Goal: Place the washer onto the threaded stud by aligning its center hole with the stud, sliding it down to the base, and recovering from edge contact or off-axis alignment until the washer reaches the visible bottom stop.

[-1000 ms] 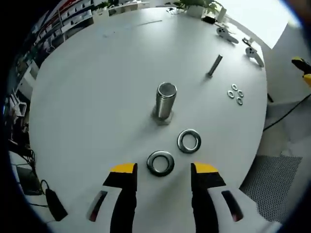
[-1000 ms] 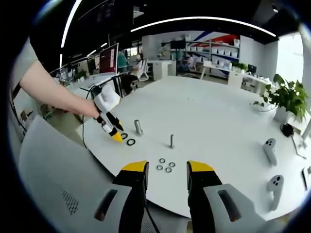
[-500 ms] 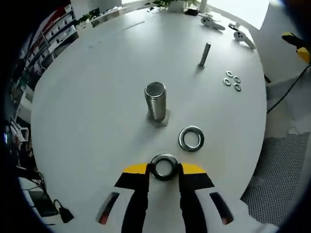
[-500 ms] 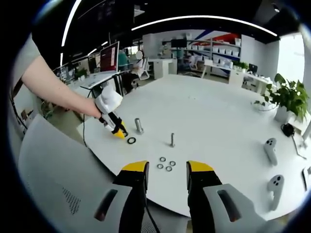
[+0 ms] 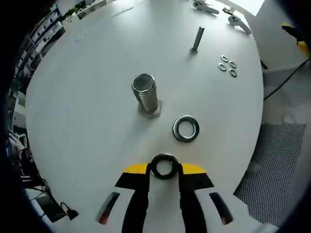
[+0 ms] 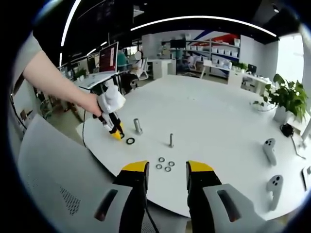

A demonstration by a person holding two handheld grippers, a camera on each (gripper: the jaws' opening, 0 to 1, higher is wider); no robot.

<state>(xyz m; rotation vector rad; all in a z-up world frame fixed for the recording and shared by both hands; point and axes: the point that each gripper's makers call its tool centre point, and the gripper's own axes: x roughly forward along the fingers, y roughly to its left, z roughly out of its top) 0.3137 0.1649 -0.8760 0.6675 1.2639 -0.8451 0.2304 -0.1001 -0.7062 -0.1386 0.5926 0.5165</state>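
Observation:
In the left gripper view my left gripper (image 5: 164, 167) is shut on a dark steel washer (image 5: 164, 166), held above the white table (image 5: 87, 111). A thick threaded stud (image 5: 145, 93) stands upright on a hex base, up and left of the held washer. A second washer (image 5: 186, 128) lies flat on the table to the stud's right. In the right gripper view my right gripper (image 6: 164, 169) is open and holds nothing, hanging off the table's near edge. That view also has the left gripper (image 6: 115, 131) beside the stud (image 6: 137, 125), with the loose washer (image 6: 130, 141) near it.
A thin bolt (image 5: 197, 39) stands farther back, with three small washers (image 5: 227, 65) near it. Two white controllers (image 6: 270, 165) lie at the table's right side. A cable runs off the table edge. A potted plant (image 6: 286, 99) and office desks lie beyond.
The left gripper closed on the washer and has lifted it; the table and stud now look farther below. The right gripper has stayed still.

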